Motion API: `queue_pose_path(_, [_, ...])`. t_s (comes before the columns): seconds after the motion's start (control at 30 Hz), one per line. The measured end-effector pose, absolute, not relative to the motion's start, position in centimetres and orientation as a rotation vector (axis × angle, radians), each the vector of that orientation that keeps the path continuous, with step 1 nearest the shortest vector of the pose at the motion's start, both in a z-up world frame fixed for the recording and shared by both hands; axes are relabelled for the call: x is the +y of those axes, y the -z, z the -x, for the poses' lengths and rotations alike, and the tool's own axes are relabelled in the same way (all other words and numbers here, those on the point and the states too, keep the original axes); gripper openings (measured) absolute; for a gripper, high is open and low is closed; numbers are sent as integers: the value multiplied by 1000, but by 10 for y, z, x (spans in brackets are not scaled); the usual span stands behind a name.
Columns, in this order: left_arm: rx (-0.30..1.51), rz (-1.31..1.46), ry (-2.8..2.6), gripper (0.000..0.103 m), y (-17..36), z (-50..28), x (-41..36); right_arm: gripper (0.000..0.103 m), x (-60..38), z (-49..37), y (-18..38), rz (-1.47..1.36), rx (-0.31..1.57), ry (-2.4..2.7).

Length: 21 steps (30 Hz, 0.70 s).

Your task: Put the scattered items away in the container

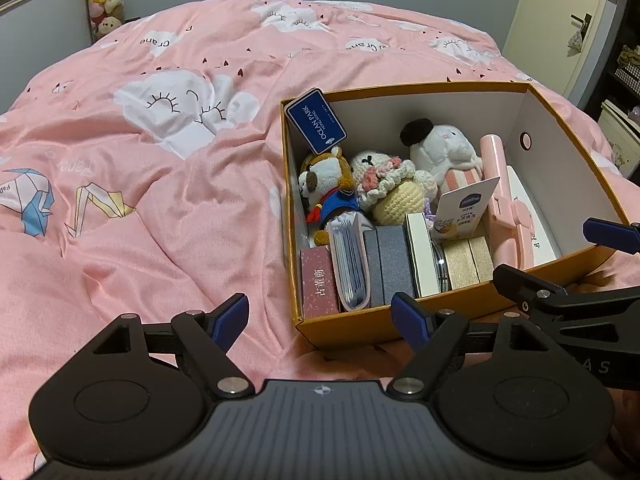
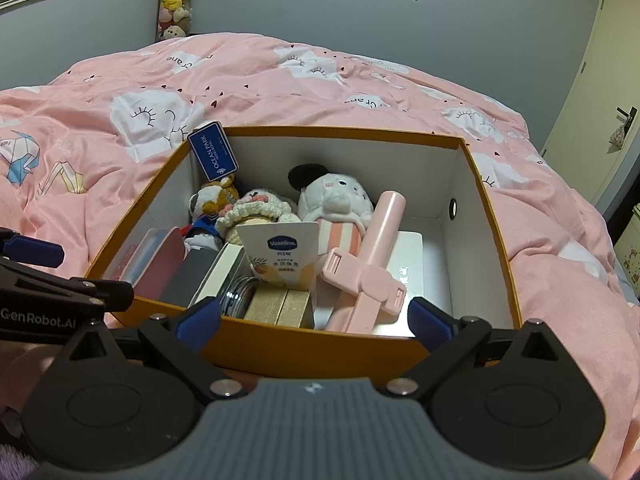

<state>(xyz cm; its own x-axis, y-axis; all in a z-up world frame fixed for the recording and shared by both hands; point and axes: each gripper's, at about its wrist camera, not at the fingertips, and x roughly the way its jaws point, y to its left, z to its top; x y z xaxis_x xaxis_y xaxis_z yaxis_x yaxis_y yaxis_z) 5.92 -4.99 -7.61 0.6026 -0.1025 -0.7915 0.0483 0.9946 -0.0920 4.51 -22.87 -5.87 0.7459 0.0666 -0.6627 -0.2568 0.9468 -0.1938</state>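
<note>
Box: orange, on pink bed, filled with plush toys, small cases, pink holder, Vaseline card. Left gripper: wide open, empty, just before the box's near left corner. Right gripper: wide open, empty, straddling the box's near wall.

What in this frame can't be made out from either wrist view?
- Jar: both views, mostly hidden between small boxes.
- White box: both views, pink holder lies across it.
- Bed near the cameras: both views, gripper bodies cover it, so stray items can't be excluded.
</note>
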Motion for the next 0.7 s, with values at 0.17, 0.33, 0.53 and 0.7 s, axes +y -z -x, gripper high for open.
queue_pose_path(0.17, [920, 64, 88, 93, 76, -59, -49, 101, -229, -45, 59, 282, 709, -179])
queue_pose_path(0.33, [921, 64, 88, 93, 76, -60, -49, 101, -229, -45, 59, 282, 710, -179])
queue_pose_path(0.53, [921, 64, 88, 93, 76, -60, -49, 102, -228, -45, 58, 282, 710, -179])
queue_pose_path(0.7, [922, 65, 88, 93, 76, -60, -49, 102, -228, -45, 59, 283, 710, -180])
